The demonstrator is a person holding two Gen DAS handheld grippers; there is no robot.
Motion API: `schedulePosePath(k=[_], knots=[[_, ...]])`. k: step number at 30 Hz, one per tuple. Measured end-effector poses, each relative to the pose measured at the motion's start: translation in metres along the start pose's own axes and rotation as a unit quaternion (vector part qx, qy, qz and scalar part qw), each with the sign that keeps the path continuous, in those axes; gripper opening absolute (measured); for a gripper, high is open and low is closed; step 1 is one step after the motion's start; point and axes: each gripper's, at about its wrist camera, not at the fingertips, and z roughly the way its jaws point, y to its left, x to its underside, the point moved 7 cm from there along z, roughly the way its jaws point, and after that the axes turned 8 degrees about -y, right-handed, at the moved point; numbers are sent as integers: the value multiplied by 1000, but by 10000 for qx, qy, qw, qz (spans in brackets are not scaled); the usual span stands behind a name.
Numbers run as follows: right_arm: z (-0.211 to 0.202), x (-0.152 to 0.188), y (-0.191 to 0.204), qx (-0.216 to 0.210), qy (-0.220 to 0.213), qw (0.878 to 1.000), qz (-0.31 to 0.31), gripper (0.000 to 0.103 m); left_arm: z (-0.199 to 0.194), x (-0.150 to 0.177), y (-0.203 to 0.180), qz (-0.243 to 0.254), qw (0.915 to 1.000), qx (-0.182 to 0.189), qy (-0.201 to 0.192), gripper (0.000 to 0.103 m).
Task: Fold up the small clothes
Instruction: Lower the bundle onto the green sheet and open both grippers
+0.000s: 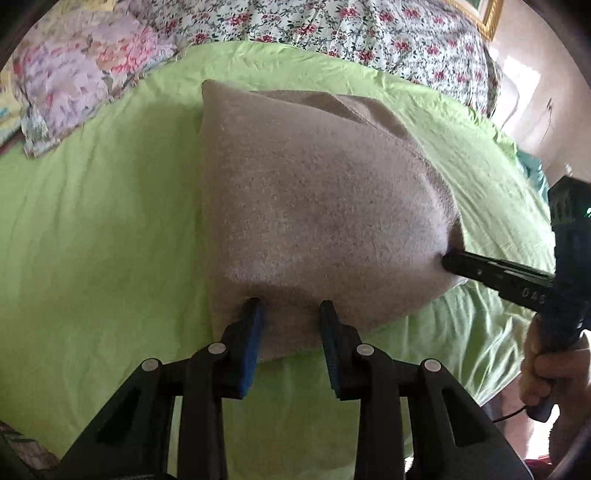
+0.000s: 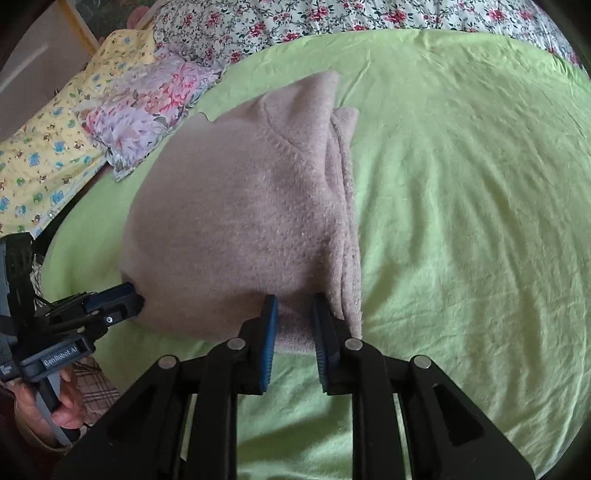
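A beige fleece garment (image 1: 314,206) lies partly lifted over the green sheet (image 1: 92,206). My left gripper (image 1: 290,306) is shut on its near hem, blue pads pressing bunched cloth. In the same view my right gripper (image 1: 448,260) comes in from the right, shut on the other corner of the hem. In the right wrist view the beige fleece garment (image 2: 240,221) stretches away from my right gripper (image 2: 295,302), whose pads pinch the hem. My left gripper (image 2: 138,297) clamps the left corner there. The far part of the garment is doubled with layered edges at its right side.
Green sheet (image 2: 461,221) covers the bed. Folded floral cloths (image 1: 74,81) lie at the far left, with a yellow printed cloth (image 2: 48,158) beside them. A floral quilt (image 1: 332,26) runs along the back. A hand (image 1: 543,373) grips the right tool's handle.
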Motion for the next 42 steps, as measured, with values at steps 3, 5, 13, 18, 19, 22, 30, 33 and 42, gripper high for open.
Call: schedulePosePath(k=[3,5,13,18,19,22,30,33,42], knots=[[-3,2,-7,-188,-7,9994,291,20,-3,6,-2,-3,9999,-102,-20,32],[-5,5,-7,-266,-11,9987,443,20,-6,10,-1,8,9999,-134,-39,32],[-19,9,0,-269,-35,9984,497,22,-18,21,-4,260,9994,-196,-83,40],[-40,4,10,-252,-306,9985,382,42,-33,27,-4,278,9991,-272,-180,44],[-43,3,12,-234,-363,9984,353,45,-36,27,-3,247,9991,-287,-198,44],[-53,-4,18,-235,-496,9980,298,45,-51,20,4,85,9991,-192,-373,47],[-50,-55,21,-318,-848,9952,383,47,-57,-52,26,-65,9957,-411,-827,60],[-44,-70,24,-350,-908,9943,431,54,-48,-64,27,-35,9944,-699,-795,69],[-56,-55,27,-148,-836,9963,130,86,-50,-45,28,128,9877,-1323,-821,89]])
